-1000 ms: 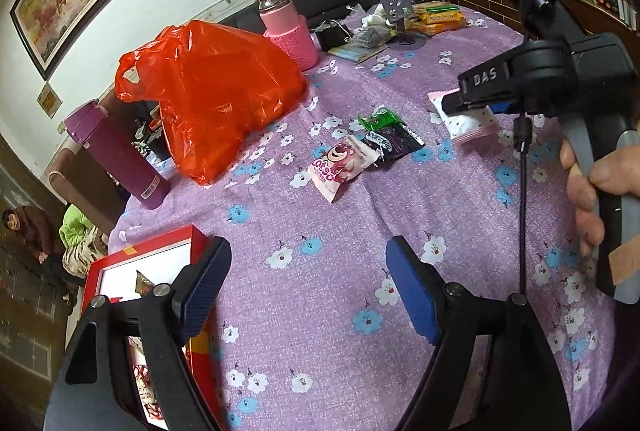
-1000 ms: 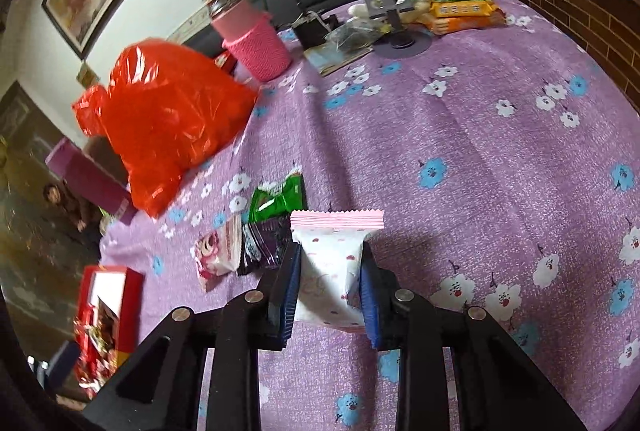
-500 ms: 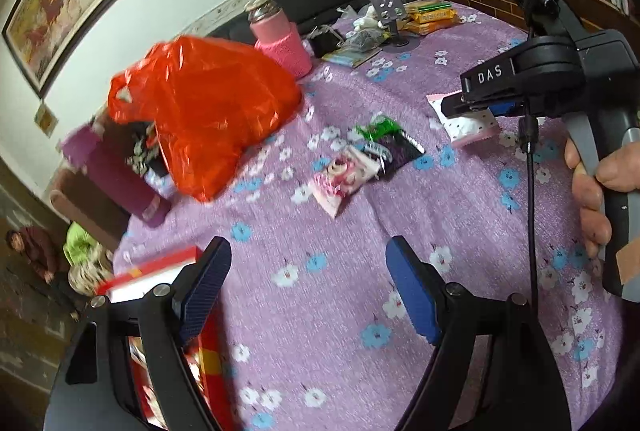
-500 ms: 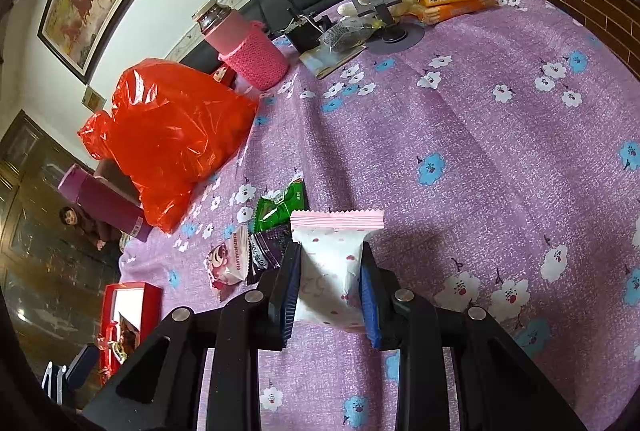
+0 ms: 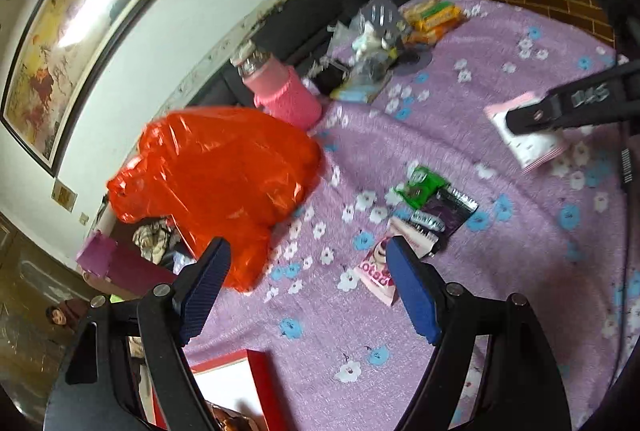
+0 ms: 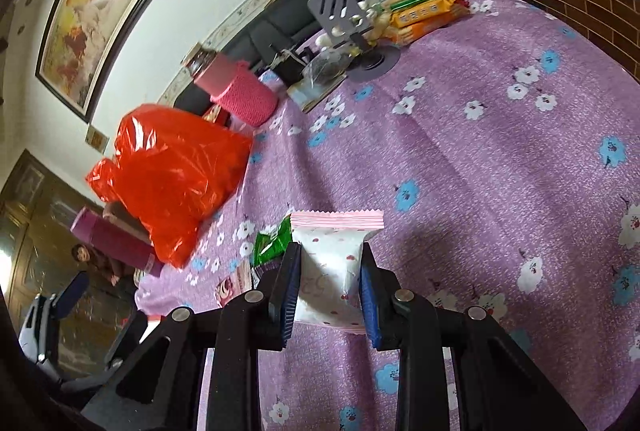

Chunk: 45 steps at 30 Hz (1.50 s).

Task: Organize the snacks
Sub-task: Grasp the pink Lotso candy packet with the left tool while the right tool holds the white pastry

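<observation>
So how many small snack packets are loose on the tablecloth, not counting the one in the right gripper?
3, clustered mid-table: green packet, dark purple packet beside it, pink bear packet nearest the left gripper. More may be hidden.

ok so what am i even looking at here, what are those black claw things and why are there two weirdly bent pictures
The black claws are hand-held grippers, not a robot: a person holds one in each hand, and each carries a wide-angle camera looking out along its two fingers. That lens bends the room.

One picture comes from the left gripper. Its blue-padded fingers stand apart with nothing between them. At its right edge you can see the other gripper from the side.

The other picture comes from the right gripper, which is closed on a white snack packet with pink edges.

Below lies a purple flowered tablecloth. On it are a red plastic bag, a pink bottle, and three loose snack packets: green, dark and pink. A red box sits nearest the left gripper.
</observation>
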{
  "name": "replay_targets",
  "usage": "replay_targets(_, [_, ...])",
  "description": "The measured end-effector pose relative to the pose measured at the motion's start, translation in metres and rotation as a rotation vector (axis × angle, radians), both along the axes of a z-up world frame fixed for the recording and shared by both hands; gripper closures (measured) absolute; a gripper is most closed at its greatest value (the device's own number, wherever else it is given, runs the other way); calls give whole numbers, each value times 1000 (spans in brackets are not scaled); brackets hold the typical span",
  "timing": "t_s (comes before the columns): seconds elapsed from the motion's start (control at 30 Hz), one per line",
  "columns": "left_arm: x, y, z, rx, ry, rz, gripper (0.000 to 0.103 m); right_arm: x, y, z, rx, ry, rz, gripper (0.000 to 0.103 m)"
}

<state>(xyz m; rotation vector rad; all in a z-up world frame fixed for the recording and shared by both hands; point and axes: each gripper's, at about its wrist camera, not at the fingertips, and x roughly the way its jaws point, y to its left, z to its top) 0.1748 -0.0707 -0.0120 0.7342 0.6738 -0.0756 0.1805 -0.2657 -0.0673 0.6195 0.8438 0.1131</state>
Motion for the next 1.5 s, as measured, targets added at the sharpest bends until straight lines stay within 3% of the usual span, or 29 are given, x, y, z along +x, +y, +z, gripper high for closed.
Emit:
replay_targets(0.17, [5, 9, -18, -41, 50, 21, 23, 0, 2, -2, 5, 6, 13, 75])
replay_targets(0.77, [20, 29, -44, -80, 80, -11, 23, 5, 5, -16, 29, 49, 20, 75])
replay_targets(1.5, [22, 39, -46, -66, 60, -62, 23, 2, 0, -16, 71, 36, 10, 75])
